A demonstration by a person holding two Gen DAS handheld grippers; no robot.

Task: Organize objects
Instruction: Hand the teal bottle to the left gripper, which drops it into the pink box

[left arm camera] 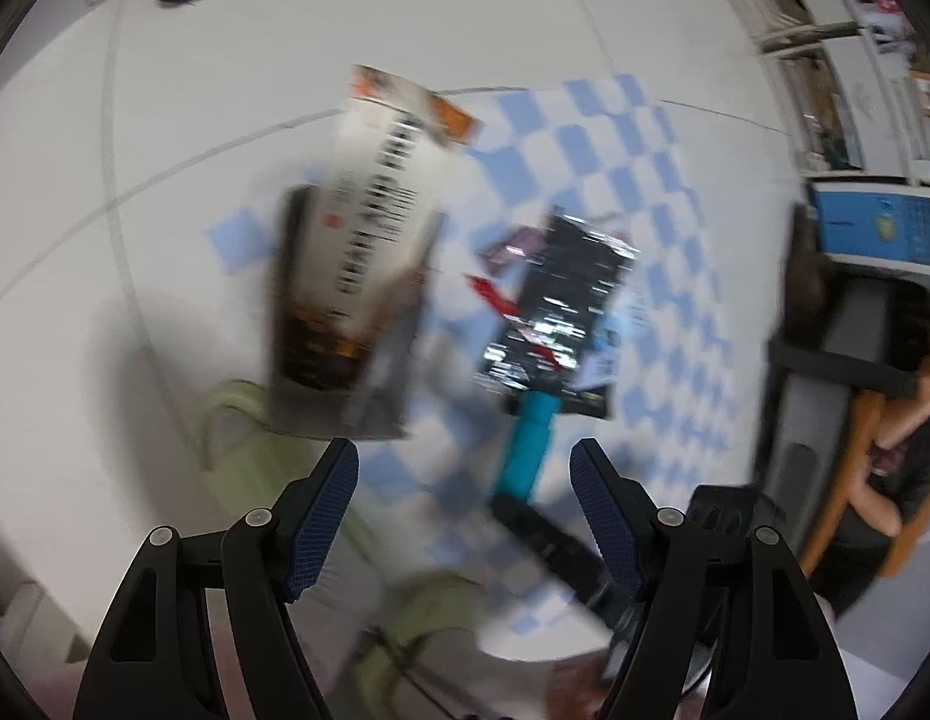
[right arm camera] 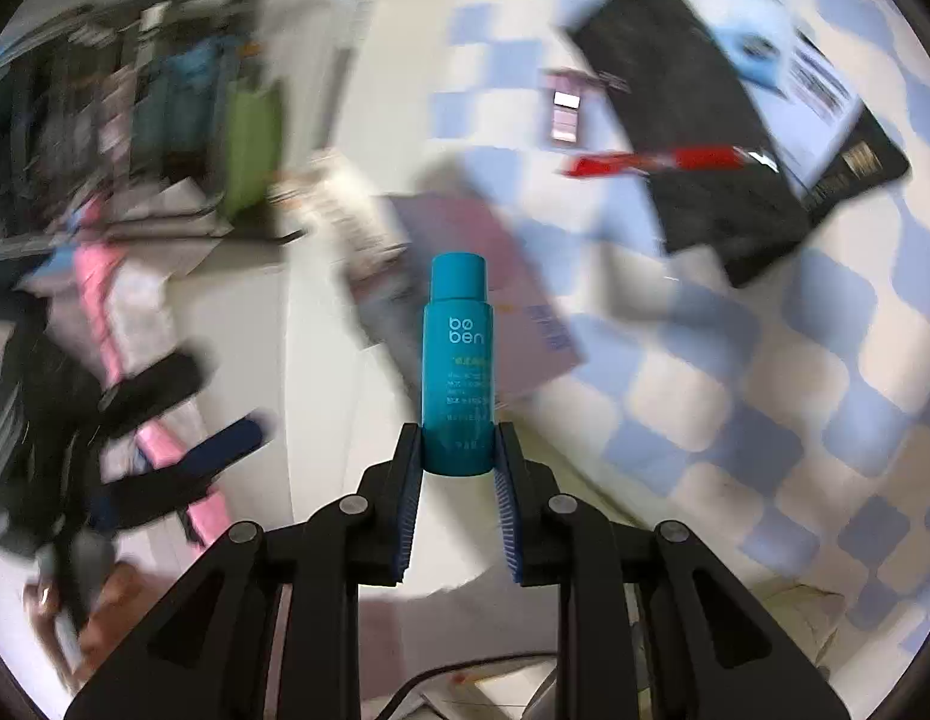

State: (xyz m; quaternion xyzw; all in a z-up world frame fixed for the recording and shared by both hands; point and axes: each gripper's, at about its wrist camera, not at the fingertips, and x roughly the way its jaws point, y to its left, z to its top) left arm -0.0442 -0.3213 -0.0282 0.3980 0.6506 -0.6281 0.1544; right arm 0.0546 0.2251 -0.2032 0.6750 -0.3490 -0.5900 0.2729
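Note:
My right gripper (right arm camera: 457, 450) is shut on a teal bottle (right arm camera: 458, 360) marked "bo ben", held upright above the table; the bottle also shows in the left wrist view (left arm camera: 528, 444). My left gripper (left arm camera: 465, 468) is open and empty, above the table's near part. Ahead of it stands a tall white and brown box (left arm camera: 363, 240). A black packet (left arm camera: 561, 300) lies on the blue-and-white checked cloth (left arm camera: 645, 180), with a red pen (left arm camera: 495, 294) and a small purple item (left arm camera: 513, 243) beside it. Both views are motion-blurred.
A light green cloth bag (left arm camera: 249, 438) lies at the near left. In the right wrist view a purple box (right arm camera: 513, 300), the black packet (right arm camera: 705, 138), the red pen (right arm camera: 657, 162) and a small palette (right arm camera: 566, 111) lie on the cloth. Cluttered shelves (right arm camera: 105, 120) stand beyond the table.

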